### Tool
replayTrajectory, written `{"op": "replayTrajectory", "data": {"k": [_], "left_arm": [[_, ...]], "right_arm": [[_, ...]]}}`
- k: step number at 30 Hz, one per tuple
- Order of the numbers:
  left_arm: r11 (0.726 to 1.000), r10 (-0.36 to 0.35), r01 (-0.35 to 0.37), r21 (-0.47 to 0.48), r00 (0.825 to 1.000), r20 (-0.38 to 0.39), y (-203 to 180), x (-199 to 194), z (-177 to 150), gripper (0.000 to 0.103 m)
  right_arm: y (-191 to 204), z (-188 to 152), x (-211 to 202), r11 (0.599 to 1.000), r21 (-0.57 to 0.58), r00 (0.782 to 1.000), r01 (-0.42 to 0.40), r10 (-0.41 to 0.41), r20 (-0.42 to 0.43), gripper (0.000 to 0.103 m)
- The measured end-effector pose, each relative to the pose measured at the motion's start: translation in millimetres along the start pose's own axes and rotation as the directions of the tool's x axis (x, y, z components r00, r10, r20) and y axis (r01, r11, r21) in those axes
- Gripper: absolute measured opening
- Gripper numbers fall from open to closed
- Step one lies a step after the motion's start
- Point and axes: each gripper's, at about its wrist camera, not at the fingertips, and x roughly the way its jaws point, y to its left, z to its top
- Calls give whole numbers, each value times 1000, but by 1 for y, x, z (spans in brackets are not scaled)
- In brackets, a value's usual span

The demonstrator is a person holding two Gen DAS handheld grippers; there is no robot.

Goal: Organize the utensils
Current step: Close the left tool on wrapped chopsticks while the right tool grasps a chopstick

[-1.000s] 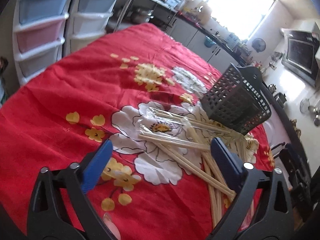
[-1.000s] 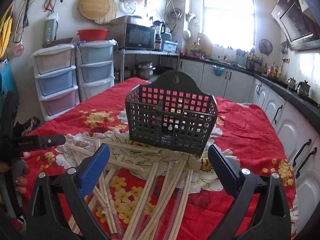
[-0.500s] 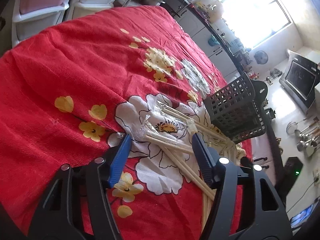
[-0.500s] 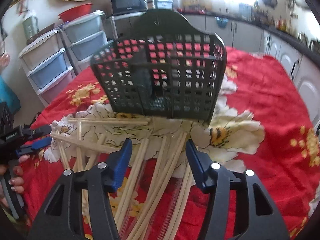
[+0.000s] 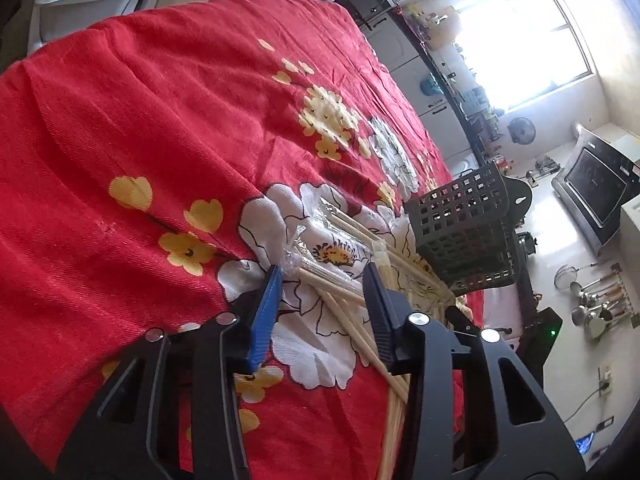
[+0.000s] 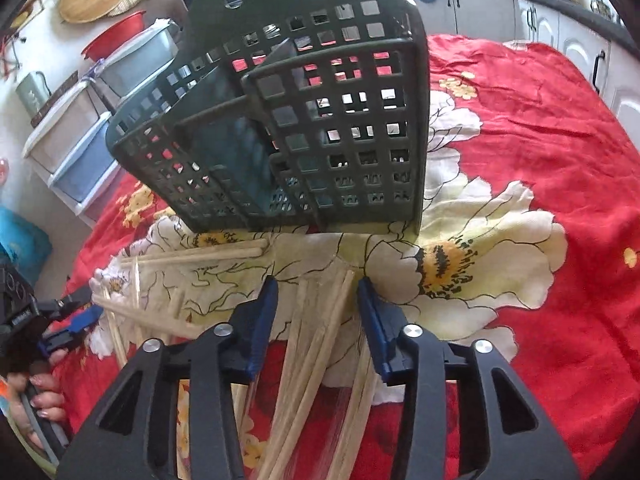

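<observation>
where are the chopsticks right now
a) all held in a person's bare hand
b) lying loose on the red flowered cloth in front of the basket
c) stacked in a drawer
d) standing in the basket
b: the chopsticks lie scattered flat on the cloth in front of the dark basket, whose compartments hold none; the right gripper is closing over a few of them.

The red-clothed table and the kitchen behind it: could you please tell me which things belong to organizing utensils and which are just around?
Job:
- wooden chopsticks, some in clear wrappers
- dark slotted basket
- left gripper, closing
- right gripper, closing

Just around:
- plastic drawer units
- red bowl
- oven
</observation>
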Motion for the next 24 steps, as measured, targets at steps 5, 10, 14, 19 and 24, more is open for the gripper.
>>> {"op": "replayTrajectory", "data": {"k": [5,10,14,19,24], "left_arm": [[1000,-4,4,-13,1000,-17,5,4,1,19],[998,-35,34,-61,999,-12,12,3,4,22],[995,-55,53,-88,998,-15,13,2,11,34],[997,-12,10,-79,1000,-26,12,7,17,21],[998,8,-11,-64,999,-47,15,7,15,11]], "right_arm": [[-8,3,-3,999,28,1000,-25,25,-6,18],[-12,3,-7,999,38,999,-37,37,0,18],[-12,3,-6,998,39,999,-39,39,-1,18],[-12,4,-7,999,38,999,-39,39,2,18],[-10,4,-10,999,38,999,-39,39,14,18]]}}
